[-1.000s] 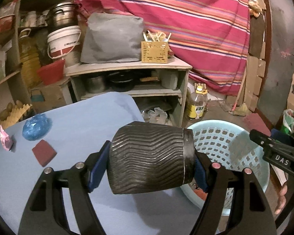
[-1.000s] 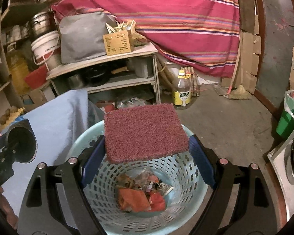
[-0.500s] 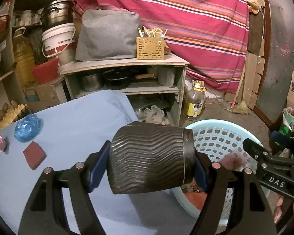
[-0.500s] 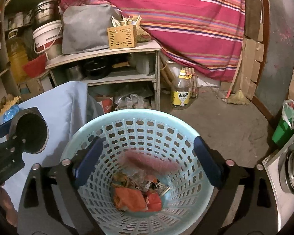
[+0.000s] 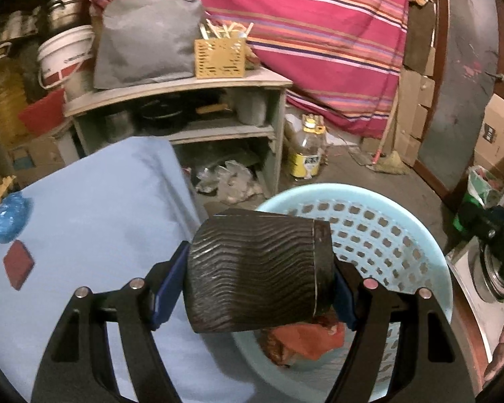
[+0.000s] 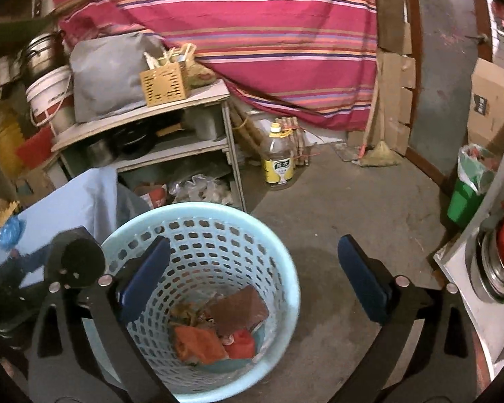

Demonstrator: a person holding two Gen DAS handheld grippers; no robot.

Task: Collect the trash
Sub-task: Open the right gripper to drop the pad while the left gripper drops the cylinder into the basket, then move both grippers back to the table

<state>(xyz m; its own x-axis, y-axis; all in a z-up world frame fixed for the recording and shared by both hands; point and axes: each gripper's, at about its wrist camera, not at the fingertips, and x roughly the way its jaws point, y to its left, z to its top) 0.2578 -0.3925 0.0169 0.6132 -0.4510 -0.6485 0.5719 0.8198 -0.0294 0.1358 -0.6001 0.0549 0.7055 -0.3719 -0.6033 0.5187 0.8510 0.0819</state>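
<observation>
My left gripper [image 5: 257, 280] is shut on a dark ribbed cup [image 5: 252, 262], which lies sideways between the blue pads, over the table's edge and the near rim of the light blue basket [image 5: 352, 191]. My right gripper [image 6: 252, 252] hangs above the basket [image 6: 198, 206]; its jaws are opening and nothing is between them. A dark red scouring pad [image 6: 238, 309] lies in the basket on orange and red scraps. On the blue table [image 5: 100, 218] remain a crumpled blue bag [image 5: 8, 216] and a small red pad [image 5: 16, 263]. The cup's mouth [image 6: 84, 262] shows at the left of the right wrist view.
A grey shelf unit [image 5: 184, 84] with pots stands behind the table, an oil bottle [image 6: 279, 164] on the floor beside it. A green bin with a bag [image 6: 467, 184] and a counter with metal bowls [image 6: 494, 268] are at the right. Bare concrete floor [image 6: 369, 201] surrounds the basket.
The right gripper opened and the red scouring pad dropped from it into the basket. The left gripper carried the cup rightward, from over the table to the basket's rim.
</observation>
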